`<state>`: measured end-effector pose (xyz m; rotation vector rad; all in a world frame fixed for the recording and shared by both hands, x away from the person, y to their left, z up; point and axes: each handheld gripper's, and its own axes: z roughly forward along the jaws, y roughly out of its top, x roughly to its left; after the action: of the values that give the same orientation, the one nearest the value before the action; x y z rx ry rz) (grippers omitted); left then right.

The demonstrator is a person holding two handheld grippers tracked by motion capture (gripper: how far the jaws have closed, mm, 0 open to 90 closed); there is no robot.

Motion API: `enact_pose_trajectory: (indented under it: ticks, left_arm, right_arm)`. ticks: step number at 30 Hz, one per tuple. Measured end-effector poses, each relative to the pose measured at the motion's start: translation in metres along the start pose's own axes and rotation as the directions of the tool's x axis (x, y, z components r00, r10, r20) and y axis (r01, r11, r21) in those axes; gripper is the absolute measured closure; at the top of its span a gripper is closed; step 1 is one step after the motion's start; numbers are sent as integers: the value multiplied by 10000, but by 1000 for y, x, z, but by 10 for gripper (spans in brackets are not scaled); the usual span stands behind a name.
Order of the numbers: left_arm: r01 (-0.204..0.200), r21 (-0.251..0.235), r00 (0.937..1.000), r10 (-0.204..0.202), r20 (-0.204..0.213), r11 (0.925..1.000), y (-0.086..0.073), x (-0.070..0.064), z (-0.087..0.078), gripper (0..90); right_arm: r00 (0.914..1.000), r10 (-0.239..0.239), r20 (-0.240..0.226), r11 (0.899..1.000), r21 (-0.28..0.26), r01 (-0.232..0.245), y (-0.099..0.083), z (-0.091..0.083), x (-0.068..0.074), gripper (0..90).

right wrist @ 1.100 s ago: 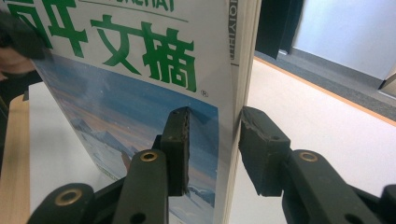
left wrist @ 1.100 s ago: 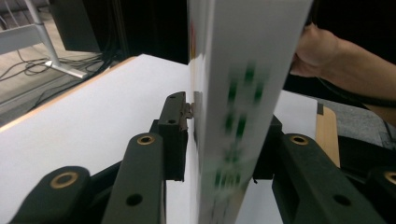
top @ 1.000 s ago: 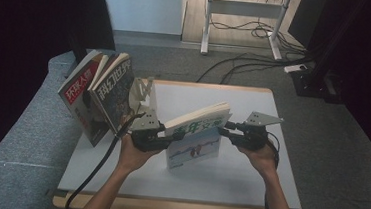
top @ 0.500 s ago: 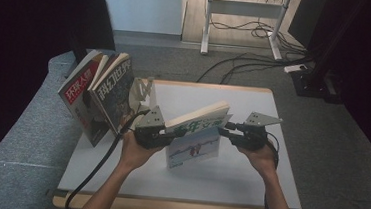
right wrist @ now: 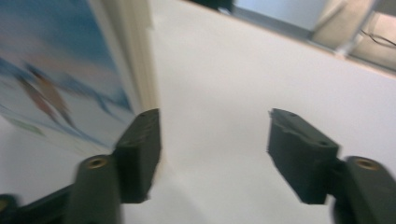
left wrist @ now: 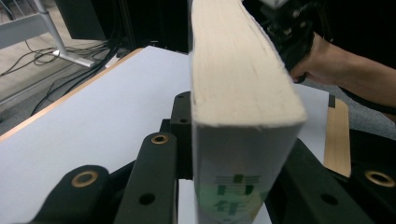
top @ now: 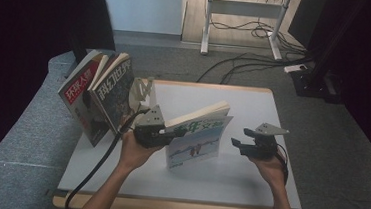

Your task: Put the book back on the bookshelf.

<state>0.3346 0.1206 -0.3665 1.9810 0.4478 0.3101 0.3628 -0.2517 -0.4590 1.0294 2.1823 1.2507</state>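
Left claw (top: 164, 132) clamped on spine end of book (top: 198, 138); both black jaws pressed vs covers in left gripper view, page block (left wrist: 233, 70) running away btwn them. Book upright on white counter (top: 253, 110), approx centre, blue-white cover facing near side, pages a bit fanned at top. Right claw (top: 236, 142) wide, holding nothing, just right of book's free edge, not touching in high view. In right gripper view, blurred: one jaw right by book's page edge (right wrist: 135, 56), other jaw well apart over bare counter; contact w/ book not clear. Far left on counter edge: two magazines (top: 99, 92) leaning together, tilted, well apart from right claw, near left hand (top: 137, 151).
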Motion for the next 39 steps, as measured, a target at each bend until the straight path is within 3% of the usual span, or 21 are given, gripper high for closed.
enact_pose_trajectory:
  ticks: [9, 19, 24, 25, 29, 35, 39]
  left_arm:
    - [-51, 17, 10000, 51, -14, 10000, 0, -1, 0, 733]
    - [-11, 243, 10000, 9, 82, 9997, 2, 0, -1, 732]
    - [48, 272, 10000, -48, 12, 9996, 3, -1, -1, 737]
    - [113, 260, 9999, -112, -29, 9996, 3, 0, -1, 738]
    - [331, 191, 9994, -329, -121, 9993, 3, 3, 0, 741]
    - [760, 125, 9970, -758, -146, 9970, 3, 10, 1, 743]
    - [817, 40, 9965, -816, -185, 9966, 4, 13, 0, 744]
  right_arm:
    - [9920, 820, 962, 9920, 875, -905, -46, 4, -14, 130]
    - [9814, 845, 1723, 9787, 1706, -1143, -80, 13, -19, 0]
    - [9811, 803, 1762, 9760, 1858, -1133, -80, 15, -19, 0]
    - [9818, 616, 1799, 9732, 2075, -991, -80, 17, -18, 16]
    - [9813, 911, 1695, 9690, 2121, -1266, -80, 17, -20, 11]
    - [9811, 914, 1706, 9694, 2102, -1268, -81, 18, -20, 11]
    - [9811, 912, 1706, 9695, 2100, -1267, -81, 18, -20, 11]
